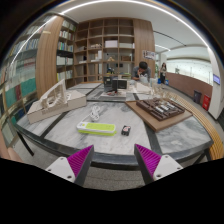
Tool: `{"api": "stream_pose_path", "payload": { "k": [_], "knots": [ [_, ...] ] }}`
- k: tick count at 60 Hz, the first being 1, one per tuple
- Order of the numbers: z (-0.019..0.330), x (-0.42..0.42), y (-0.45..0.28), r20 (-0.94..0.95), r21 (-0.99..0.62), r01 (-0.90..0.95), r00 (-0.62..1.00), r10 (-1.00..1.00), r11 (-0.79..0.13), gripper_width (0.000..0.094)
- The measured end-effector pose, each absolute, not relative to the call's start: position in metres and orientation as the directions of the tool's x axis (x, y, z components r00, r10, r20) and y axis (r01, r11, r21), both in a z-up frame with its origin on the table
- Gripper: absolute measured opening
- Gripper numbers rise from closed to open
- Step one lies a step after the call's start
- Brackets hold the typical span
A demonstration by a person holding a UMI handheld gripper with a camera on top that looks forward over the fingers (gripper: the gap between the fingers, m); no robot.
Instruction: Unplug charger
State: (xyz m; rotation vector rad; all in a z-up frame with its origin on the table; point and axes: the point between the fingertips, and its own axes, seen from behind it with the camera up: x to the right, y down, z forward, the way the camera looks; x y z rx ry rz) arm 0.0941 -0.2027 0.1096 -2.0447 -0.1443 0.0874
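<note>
A yellow-green power strip lies flat on the grey table, well beyond my fingers. A white charger stands at its far end, seemingly plugged into it. A small black object lies just right of the strip. My gripper is open and empty, with its magenta pads spread wide at the table's near edge, far short of the strip.
White architectural models stand on the table at the left. A wooden board with a dark model lies at the right. Further tables, bookshelves and a person are at the back.
</note>
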Motion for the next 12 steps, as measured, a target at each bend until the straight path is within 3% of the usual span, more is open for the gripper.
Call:
{"api": "stream_pose_path", "payload": {
  "k": [12],
  "knots": [
    [0.085, 0.117, -0.2, -0.065, -0.875, 0.003, 0.99, 0.123, -0.485, 0.0826]
  ]
}}
